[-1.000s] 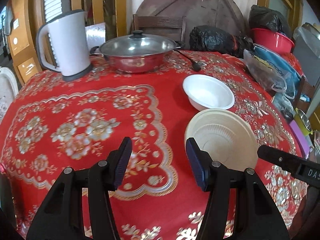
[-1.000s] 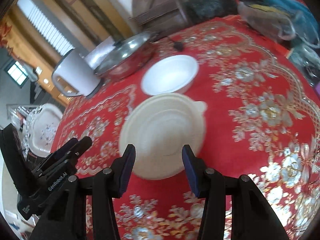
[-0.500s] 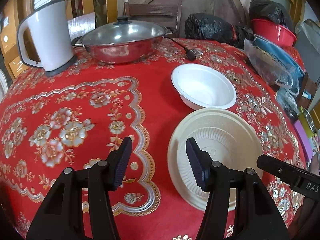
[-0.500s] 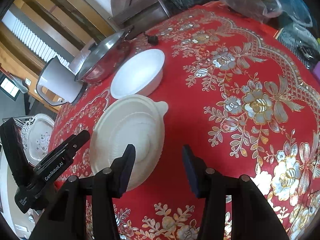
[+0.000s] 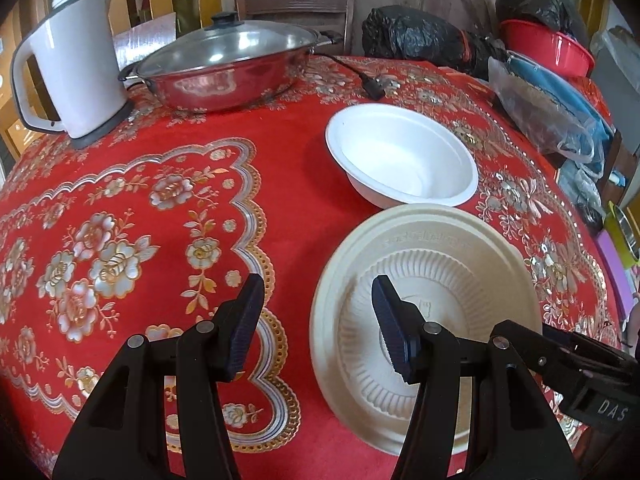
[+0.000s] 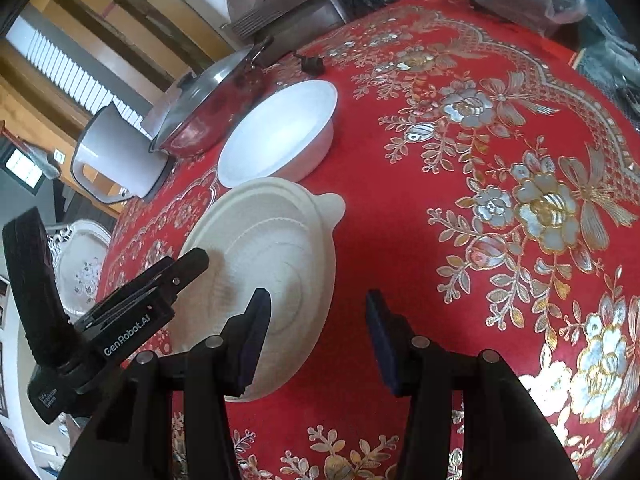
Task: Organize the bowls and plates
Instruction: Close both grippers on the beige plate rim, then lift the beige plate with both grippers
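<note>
Left wrist view: cream plate [image 5: 424, 280] lies upside down on red-clothed table [image 5: 160, 168], just beside white bowl [image 5: 402, 156], with left tool [image 5: 316, 328] and right tool [image 6: 316, 338] both spread, empty, flanking its rim, presumably for pickup.

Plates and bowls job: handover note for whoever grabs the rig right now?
Left tool: open, empty, over the near-left rim of the beige plate.
Right tool: open, empty, over the plate's near-right edge; its left finger overlaps the plate in view, contact unclear.
White bowl: upright, empty, just behind the plate on the red tablecloth; whether the rims touch cannot be told.
Done: nothing stacked or gripped yet.
Left: grip the plate, probably from both sides, then organize it with the bowl. The steel pot and kettle sit further back, out of the way.
</note>
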`<state>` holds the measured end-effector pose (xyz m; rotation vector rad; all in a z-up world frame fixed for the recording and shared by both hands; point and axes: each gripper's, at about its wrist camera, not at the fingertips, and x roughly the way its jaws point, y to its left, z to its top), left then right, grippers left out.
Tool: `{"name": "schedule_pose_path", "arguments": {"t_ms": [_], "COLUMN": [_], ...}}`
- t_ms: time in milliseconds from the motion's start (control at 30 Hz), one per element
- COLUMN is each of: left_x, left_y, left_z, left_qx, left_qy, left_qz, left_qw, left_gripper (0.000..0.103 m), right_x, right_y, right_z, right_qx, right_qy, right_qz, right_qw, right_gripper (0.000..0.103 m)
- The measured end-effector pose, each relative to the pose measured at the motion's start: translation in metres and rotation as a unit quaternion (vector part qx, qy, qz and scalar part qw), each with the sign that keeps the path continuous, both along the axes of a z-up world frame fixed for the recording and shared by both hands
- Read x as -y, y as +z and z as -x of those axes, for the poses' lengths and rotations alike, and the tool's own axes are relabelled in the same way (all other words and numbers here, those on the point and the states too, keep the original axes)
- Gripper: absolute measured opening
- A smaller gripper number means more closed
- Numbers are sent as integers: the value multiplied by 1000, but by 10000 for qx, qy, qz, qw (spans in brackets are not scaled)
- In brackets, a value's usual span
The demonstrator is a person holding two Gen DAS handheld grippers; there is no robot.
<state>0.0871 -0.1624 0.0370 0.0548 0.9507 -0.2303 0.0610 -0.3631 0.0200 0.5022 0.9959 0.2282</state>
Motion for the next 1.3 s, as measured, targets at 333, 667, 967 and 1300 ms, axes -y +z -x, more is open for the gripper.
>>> {"name": "schedule_pose_path", "arguments": {"t_ms": [333,667,967,1300], "left_x": [9,13,2,-19], "left_y": [-9,-19,-10,4], "left_z": [-2,-1,6,19], "left_qx": [-69,-184,-123,32], "left_qy": [-101,-199,-93,58], "left_qz": [-132,-211,-201,-231], "left_qw": [9998,9994,9997,9997], "left_gripper": [56,30,27,27], "right_x": [-6,-14,-20,-39], "right_y": [-7,-4,3,6], "right_z": [-2,0,3,4], "right_qx": [90,306,379,341], "right_qy": [149,306,352,532], "right_qz": [133,206,244,279], "right_qw": [9998,9989,9984,9976], "right_gripper": [48,25,25,25]}}
